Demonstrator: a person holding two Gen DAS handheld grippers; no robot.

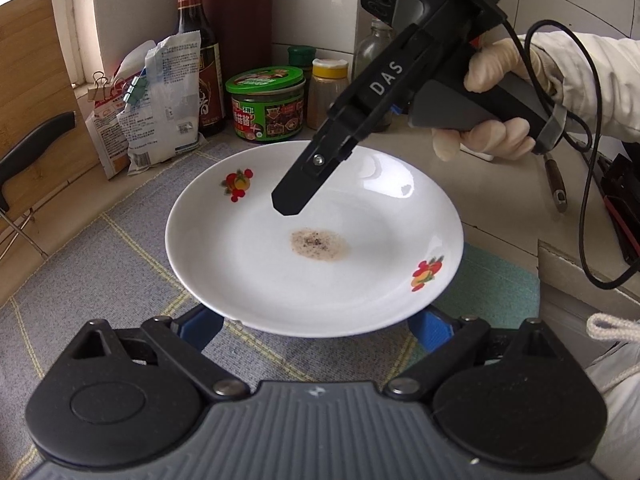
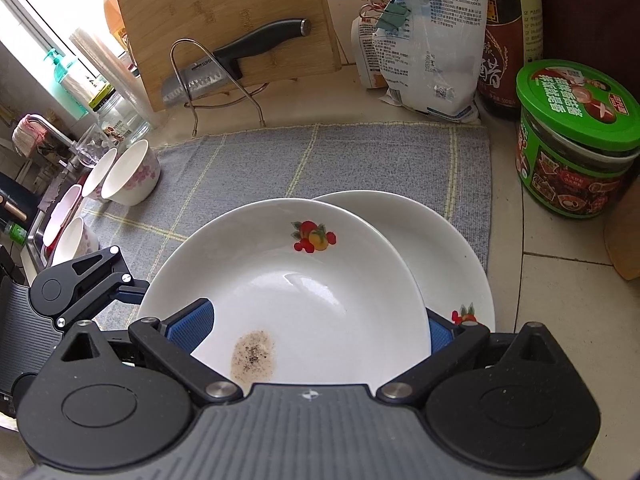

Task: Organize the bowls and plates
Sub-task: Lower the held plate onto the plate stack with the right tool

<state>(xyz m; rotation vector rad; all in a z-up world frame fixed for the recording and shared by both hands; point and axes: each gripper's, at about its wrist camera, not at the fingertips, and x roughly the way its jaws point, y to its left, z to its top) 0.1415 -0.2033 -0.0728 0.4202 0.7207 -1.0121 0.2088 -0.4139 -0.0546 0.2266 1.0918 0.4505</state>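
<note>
The right gripper (image 2: 316, 328) stands open with the top plate (image 2: 288, 280) between its blue pads (image 2: 192, 326). The left gripper (image 1: 316, 326) is spread wide at the same plate's rim, its grip unclear. The plate is white with fruit prints and a brown speckled stain (image 2: 253, 356), resting askew on a second plate (image 2: 452, 264) on the grey cloth (image 2: 320, 160). Bowls (image 2: 130, 178) sit well apart by the sink.

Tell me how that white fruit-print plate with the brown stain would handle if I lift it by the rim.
The stained plate looks like glazed ceramic, so probably rigid, breakable and fairly heavy. Its glossy rim may slip between the jaws. It overlaps a second plate, so it could scrape or clink.
</note>
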